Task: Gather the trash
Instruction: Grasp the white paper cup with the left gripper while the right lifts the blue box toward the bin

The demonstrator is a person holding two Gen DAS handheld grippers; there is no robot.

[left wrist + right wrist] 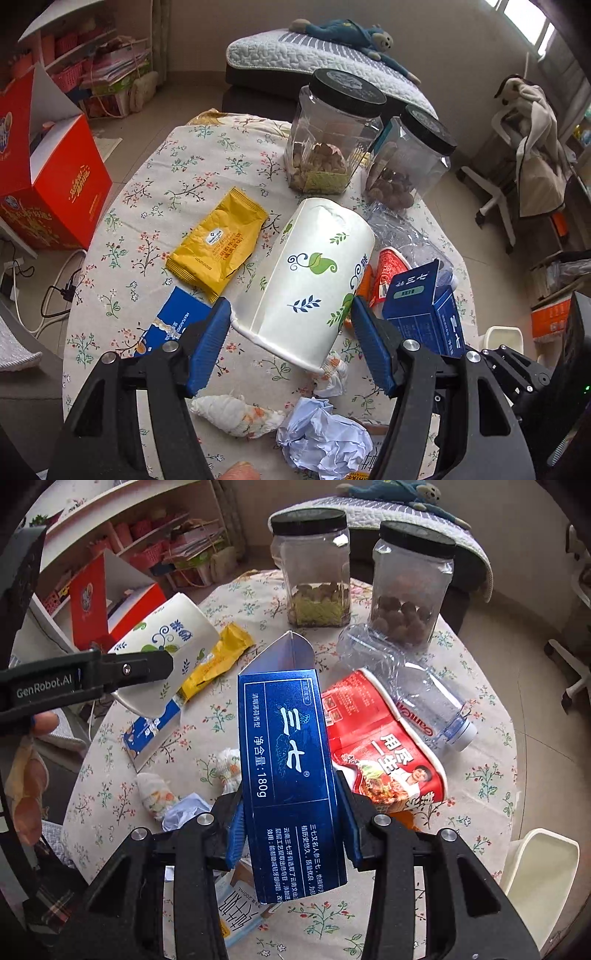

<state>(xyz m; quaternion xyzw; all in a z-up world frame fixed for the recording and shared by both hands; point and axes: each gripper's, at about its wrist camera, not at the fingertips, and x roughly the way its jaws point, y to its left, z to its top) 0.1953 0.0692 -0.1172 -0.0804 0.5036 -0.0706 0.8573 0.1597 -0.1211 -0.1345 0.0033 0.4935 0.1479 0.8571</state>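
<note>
Blue toothpaste box (291,775) sits clamped upright in my right gripper (293,834); left gripper (291,332), half open, pinches the paper cup (306,280).

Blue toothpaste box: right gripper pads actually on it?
Touching. In the right wrist view the right gripper has both blue pads pressed flat against the sides of the blue toothpaste box, which is held up off the table.

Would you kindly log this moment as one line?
left tool: shut on paper cup | right tool: shut on blue carton | both lifted above table
</note>
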